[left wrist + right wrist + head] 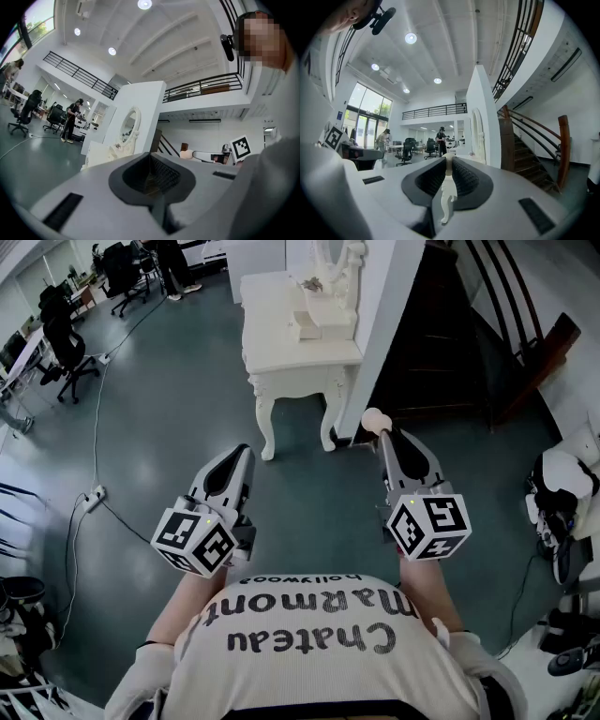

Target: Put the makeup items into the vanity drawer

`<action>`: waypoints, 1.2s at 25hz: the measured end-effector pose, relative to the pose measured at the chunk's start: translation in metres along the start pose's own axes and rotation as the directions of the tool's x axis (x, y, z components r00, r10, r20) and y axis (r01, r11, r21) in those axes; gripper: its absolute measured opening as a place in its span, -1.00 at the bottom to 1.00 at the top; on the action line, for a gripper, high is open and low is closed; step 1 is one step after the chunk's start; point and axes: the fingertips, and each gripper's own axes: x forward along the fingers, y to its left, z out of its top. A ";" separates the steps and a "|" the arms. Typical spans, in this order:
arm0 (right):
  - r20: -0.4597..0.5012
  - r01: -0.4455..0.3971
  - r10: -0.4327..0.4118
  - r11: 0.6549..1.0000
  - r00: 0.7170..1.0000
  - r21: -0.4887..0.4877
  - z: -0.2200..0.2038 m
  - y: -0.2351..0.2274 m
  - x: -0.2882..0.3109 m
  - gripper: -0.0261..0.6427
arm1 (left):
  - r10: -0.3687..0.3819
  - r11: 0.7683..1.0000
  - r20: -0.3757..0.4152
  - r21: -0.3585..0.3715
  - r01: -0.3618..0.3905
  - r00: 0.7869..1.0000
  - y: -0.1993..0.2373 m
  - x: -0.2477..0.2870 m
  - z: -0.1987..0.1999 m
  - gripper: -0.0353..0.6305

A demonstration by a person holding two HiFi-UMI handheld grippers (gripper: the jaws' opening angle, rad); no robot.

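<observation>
Right gripper pinches a cream makeup item, possibly a puff; the vanity stands ahead-left; left gripper pressed together, empty.

— Can any lettering be read here?
— Yes. The person's pale shirt carries dark print, upside down in the head view: "Chateau Marmont", with a smaller "hollywood" beyond it.
— Anything else?
— The two cubes show only black-and-white square markers.

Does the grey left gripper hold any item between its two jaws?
No, the grey left gripper shows its dark ribbed jaws pressed together, with nothing visible between them.
</observation>
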 end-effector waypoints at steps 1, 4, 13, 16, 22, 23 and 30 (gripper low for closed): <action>-0.002 0.000 0.000 1.000 1.000 0.001 0.000 -0.005 0.002 -0.74 | -0.001 1.000 0.000 -0.003 0.001 1.000 -0.001 0.005 -0.001 -0.85; -0.003 -0.013 0.013 1.000 1.000 0.007 -0.003 -0.018 0.007 -0.74 | -0.001 1.000 0.002 -0.011 0.001 1.000 -0.005 0.019 -0.008 -0.85; -0.025 -0.105 0.107 0.991 0.994 0.085 -0.026 -0.036 0.035 -0.73 | 0.020 0.998 -0.017 -0.056 -0.021 1.000 0.000 0.043 -0.032 -0.86; -0.037 -0.099 0.101 0.993 0.994 0.063 -0.030 -0.040 0.059 -0.73 | 0.008 0.999 -0.023 -0.042 -0.009 1.000 0.011 0.059 -0.031 -0.87; -0.044 -0.074 0.077 0.995 0.996 0.069 -0.033 -0.052 0.114 -0.74 | -0.003 0.998 -0.020 -0.058 0.001 1.000 0.059 0.103 -0.026 -0.87; -0.047 -0.072 0.075 0.995 0.996 0.066 -0.031 -0.055 0.125 -0.74 | -0.014 0.998 -0.018 -0.061 0.013 1.000 0.066 0.112 -0.022 -0.87; -0.046 -0.056 0.056 0.998 0.997 0.008 -0.014 -0.063 0.210 -0.74 | -0.095 0.995 -0.028 -0.035 0.094 0.995 0.111 0.176 0.007 -0.87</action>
